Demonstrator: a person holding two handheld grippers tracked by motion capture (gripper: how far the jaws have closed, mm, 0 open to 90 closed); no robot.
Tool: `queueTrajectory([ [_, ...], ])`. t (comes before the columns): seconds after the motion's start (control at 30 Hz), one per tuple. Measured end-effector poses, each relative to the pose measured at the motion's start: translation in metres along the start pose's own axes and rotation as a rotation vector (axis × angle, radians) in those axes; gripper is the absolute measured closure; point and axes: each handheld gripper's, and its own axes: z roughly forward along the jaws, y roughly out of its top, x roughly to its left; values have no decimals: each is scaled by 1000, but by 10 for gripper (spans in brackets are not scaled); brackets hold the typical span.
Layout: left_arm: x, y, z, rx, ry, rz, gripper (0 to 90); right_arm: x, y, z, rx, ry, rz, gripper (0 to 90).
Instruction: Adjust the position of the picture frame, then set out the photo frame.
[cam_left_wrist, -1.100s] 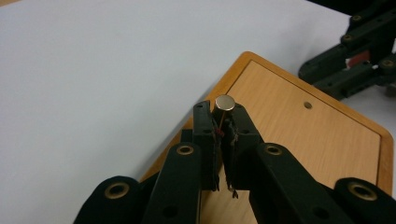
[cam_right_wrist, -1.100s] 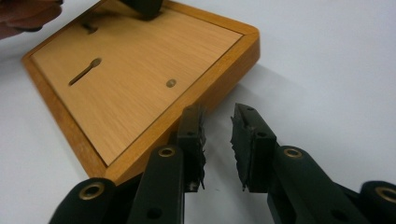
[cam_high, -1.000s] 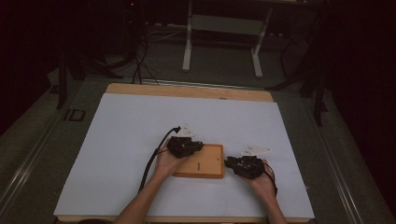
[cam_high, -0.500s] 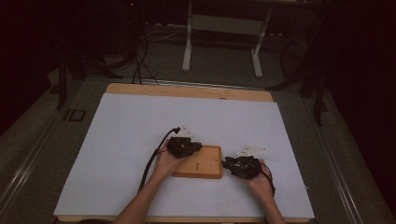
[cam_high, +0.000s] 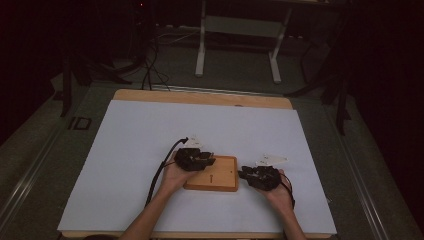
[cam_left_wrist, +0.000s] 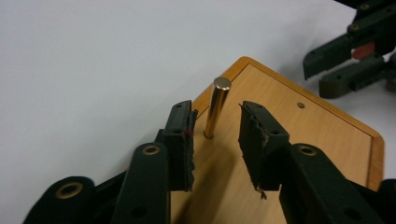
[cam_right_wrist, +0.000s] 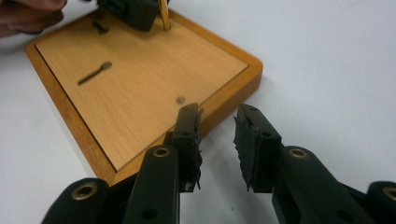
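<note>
The left gripper (cam_left_wrist: 217, 140) is letting go, jaws just parting around the upright pin (cam_left_wrist: 216, 108) seated in the board (cam_left_wrist: 322, 135), while the right gripper (cam_right_wrist: 217, 140) is waiting released beside the board's edge, another hole unfilled

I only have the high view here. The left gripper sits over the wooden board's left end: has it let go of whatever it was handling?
Observer: Yes. In the left gripper view the left gripper has just been opening; a brass pin stands upright in the wooden board between the pads, with a gap on each side.
Operator: And the right gripper?
Observer: The right gripper is open with nothing between its jaws, hovering at the board's edge.
Operator: Any free holes left?
Observer: The right gripper view shows one small empty hole near that edge, and a keyhole-shaped slot mid-board.
</note>
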Motion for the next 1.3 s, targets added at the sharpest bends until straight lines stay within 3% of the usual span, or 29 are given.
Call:
queueTrajectory([
  [0.23,-2,-8,-17,3,17,-6,600,4,9,7,-3,16,-27,697],
  [0.53,-4,-22,-34,-29,27,-34,581,6,26,19,-18,47,-48,699],
  [0.83,-10,-20,-45,-32,45,-22,556,14,37,36,-28,74,-74,702],
  [1.3,-8,-19,-52,-61,53,-40,556,17,52,56,-9,96,-101,709],
])
